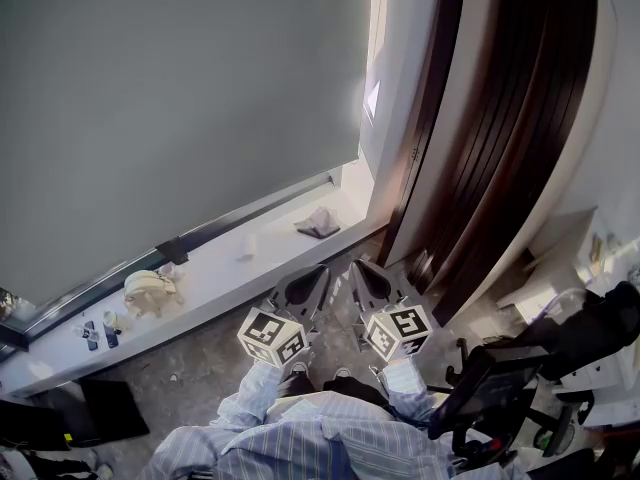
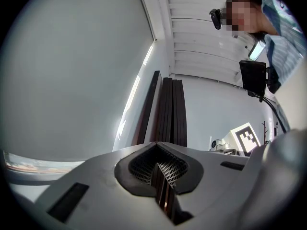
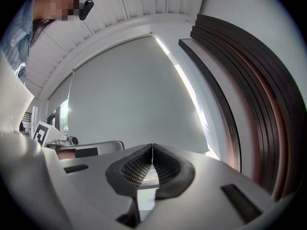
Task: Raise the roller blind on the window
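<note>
Two grippers sit near, side by side: left gripper [image 1: 318, 271] and right gripper [image 1: 358, 266], both clenched on nothing. One grey roller blind [image 1: 170, 98] hangs far left, nearly down to the sill [image 1: 270, 236]. One cloth [image 1: 318, 222] lies there.

No readable text, labels or numbers

The grey roller blind [image 1: 170, 98] hangs lowered, covering the window almost to the sill.
</note>
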Action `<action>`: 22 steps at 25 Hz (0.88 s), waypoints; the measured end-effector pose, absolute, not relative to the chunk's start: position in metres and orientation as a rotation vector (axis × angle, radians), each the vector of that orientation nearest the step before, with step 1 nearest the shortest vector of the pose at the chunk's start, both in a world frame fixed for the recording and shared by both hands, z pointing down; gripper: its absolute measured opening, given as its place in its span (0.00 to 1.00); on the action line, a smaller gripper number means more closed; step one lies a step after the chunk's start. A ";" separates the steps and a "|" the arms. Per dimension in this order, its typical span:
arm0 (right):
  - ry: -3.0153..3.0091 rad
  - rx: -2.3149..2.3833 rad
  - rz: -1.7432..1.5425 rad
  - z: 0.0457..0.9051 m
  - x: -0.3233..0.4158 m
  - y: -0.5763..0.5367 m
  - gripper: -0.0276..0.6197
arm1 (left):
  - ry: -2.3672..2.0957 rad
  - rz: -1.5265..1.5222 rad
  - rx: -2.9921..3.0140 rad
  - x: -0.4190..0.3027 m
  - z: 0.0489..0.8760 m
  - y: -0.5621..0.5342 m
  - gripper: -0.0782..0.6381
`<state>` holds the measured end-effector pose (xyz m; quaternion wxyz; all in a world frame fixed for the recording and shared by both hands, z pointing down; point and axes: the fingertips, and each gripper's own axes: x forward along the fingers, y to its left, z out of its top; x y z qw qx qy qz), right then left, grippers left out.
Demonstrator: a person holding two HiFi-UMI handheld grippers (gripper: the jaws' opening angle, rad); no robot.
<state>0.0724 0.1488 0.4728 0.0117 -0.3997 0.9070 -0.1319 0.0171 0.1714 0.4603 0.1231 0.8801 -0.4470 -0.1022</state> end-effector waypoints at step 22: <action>2.883 -1.225 -0.431 0.502 0.105 0.068 0.05 | -1.343 -0.268 2.526 0.041 0.480 0.089 0.12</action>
